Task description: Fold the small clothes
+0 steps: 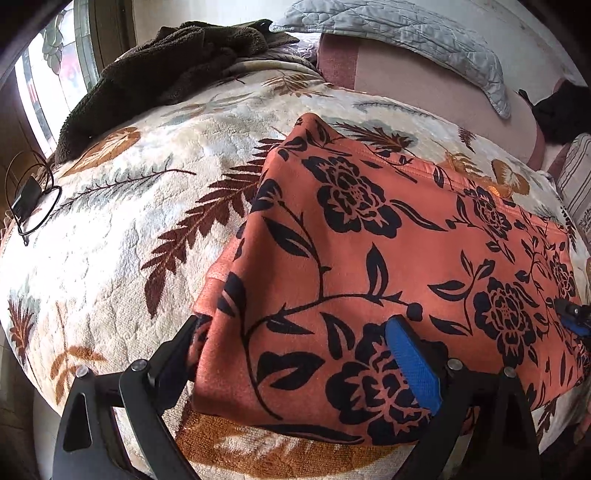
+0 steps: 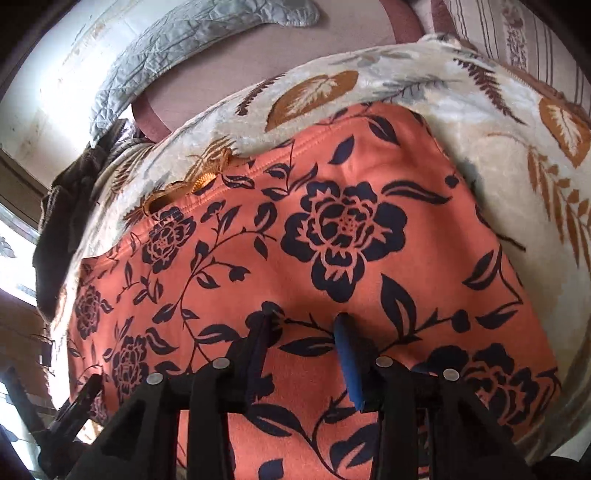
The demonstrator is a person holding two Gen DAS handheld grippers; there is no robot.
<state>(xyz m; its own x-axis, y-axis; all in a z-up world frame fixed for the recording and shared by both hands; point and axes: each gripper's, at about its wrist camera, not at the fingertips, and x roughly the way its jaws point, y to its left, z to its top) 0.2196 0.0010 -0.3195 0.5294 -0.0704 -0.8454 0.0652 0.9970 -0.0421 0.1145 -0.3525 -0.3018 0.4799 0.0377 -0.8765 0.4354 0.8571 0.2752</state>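
Note:
An orange garment with black flowers [image 1: 369, 258] lies folded flat on a cream leaf-print blanket [image 1: 129, 229]; it also fills the right wrist view [image 2: 295, 258]. My left gripper [image 1: 299, 325] is wide open at the garment's near left corner: the left finger is at the cloth's edge and the blue-padded right finger [image 1: 410, 354] rests on top. My right gripper [image 2: 306, 321] is open, its fingers a short way apart over the garment's near middle, and its tip shows in the left wrist view [image 1: 572, 317].
A dark brown fleece [image 1: 166, 66] lies at the blanket's far left. A grey quilted pillow [image 1: 406, 33] and a pink sheet [image 1: 424, 85] lie beyond. A black cable and charger [image 1: 27, 199] lie at the left edge. A window [image 1: 55, 66] is at the far left.

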